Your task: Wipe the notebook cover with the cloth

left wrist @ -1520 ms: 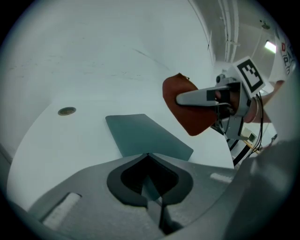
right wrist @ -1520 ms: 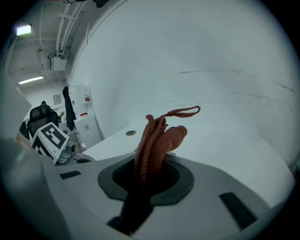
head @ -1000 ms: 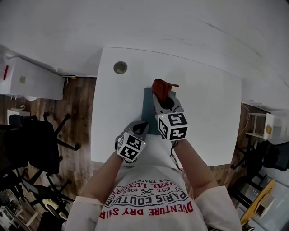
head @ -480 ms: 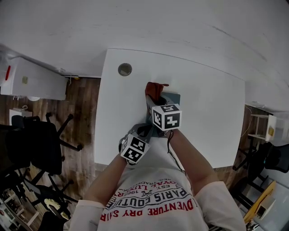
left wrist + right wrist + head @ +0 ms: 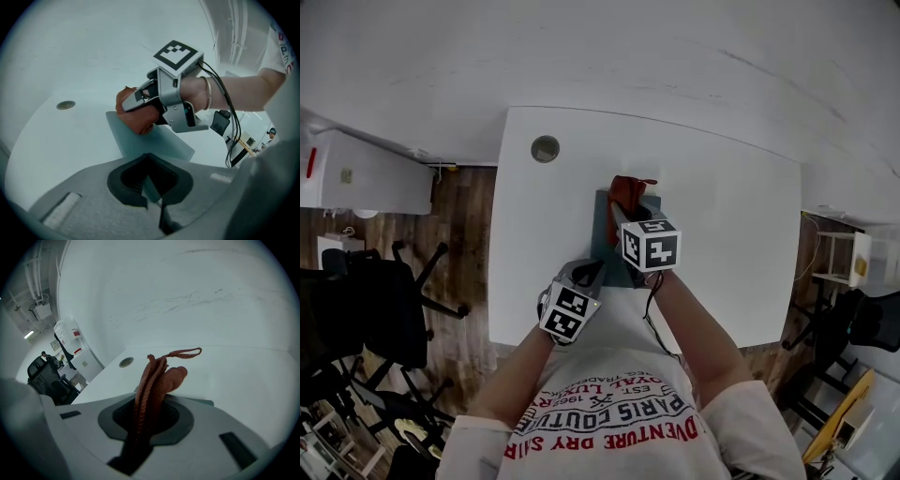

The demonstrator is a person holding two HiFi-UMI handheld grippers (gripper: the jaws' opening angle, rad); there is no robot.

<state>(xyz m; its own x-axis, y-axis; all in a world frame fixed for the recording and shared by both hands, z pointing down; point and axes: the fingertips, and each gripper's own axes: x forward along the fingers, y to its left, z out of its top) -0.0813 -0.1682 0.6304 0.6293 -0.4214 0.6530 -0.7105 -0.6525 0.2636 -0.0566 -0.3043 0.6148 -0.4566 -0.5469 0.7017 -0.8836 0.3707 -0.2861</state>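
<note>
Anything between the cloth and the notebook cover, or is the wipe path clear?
Nothing visible in the way. The cloth, clamped in the right gripper, sits on the notebook cover; the left gripper has its jaws pinching only the near edge.

Right claw (image 5: pixel 626 208) clamped, arm stretched forward — left claw (image 5: pixel 592 270) pinched closed, nearer the body.

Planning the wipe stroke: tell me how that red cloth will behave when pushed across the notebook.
Probably floppy: the cloth sits crumpled in folds in the right gripper. It likely bunches rather than slides flat; its loop trails free.
</note>
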